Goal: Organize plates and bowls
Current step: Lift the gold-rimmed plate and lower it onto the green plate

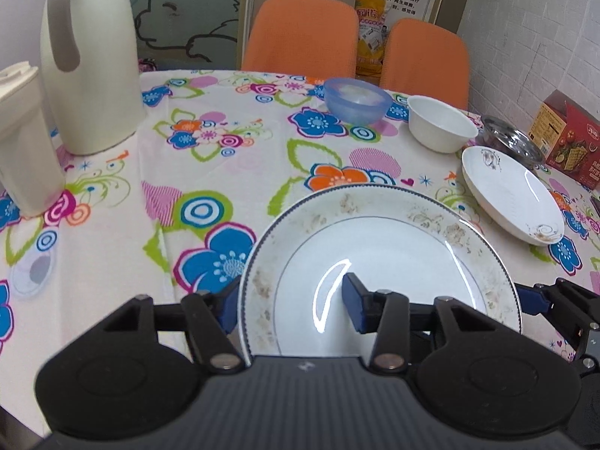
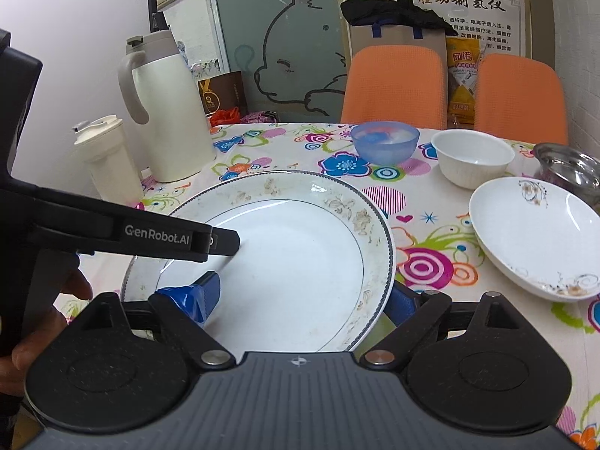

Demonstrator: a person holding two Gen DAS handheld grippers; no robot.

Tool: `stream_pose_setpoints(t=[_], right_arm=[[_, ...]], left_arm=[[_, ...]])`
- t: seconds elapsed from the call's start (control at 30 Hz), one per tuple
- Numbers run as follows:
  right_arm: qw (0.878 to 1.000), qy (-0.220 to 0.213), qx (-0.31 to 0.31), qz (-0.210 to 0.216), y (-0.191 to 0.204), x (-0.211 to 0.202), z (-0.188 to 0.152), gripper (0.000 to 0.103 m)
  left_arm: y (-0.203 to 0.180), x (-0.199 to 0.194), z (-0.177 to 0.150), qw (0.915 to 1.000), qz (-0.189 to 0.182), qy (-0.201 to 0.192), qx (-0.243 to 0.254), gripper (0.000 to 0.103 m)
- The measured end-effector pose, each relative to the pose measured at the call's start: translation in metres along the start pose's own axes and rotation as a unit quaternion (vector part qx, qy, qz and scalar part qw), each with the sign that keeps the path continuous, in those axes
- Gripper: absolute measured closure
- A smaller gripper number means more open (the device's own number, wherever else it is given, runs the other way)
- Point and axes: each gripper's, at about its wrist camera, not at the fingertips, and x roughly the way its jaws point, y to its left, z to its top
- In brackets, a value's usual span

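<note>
A large white plate with a grey patterned rim is held between both grippers above the flowered tablecloth. My left gripper is shut on the plate's left rim, one blue pad under and one on top. My right gripper is shut on its right rim. A second white plate with a floral print lies to the right. A white bowl and a blue plastic bowl stand behind it.
A cream thermos jug and a cream bottle stand at the left. A glass bowl and a red box sit at the right. Two orange chairs stand behind the table.
</note>
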Motion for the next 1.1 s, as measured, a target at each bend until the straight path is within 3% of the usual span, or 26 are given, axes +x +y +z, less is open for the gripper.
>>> stream_pose_setpoints(t=[0.27,0.47,0.53,0.63,0.73,0.9,1.1], right_arm=[[1.000,0.024,0.018,-0.006,-0.001,0.006,-0.024,0.025],[1.000,0.017,0.011,-0.002,-0.003,0.010,-0.029,0.025],[1.000,0.016,0.009,-0.002,-0.003,0.010,-0.030,0.025],[1.000,0.016,0.003,-0.009,-0.001,0.009,-0.031,0.026],[0.999,-0.001,-0.012,-0.033,0.004,0.004,-0.030,0.026],[0.996,-0.042,-0.055,-0.057,0.013,-0.009,-0.023,0.026],[0.997,-0.049,-0.017,-0.062,-0.015,-0.021,-0.020,0.026]], left_arm=[[0.000,0.011,-0.011,1.0000,0.001,0.007,-0.003,0.058],[0.001,0.011,-0.013,1.0000,-0.001,-0.005,0.003,0.056],[0.004,0.008,-0.011,0.9999,-0.007,-0.013,-0.002,0.054],[0.004,-0.002,-0.007,0.9993,0.000,-0.036,0.010,0.041],[0.004,-0.006,-0.003,0.9987,0.013,-0.047,0.016,0.040],[0.015,-0.013,0.003,0.9979,0.015,-0.063,-0.003,0.038],[0.042,-0.004,0.002,0.9957,0.040,-0.045,-0.070,0.036]])
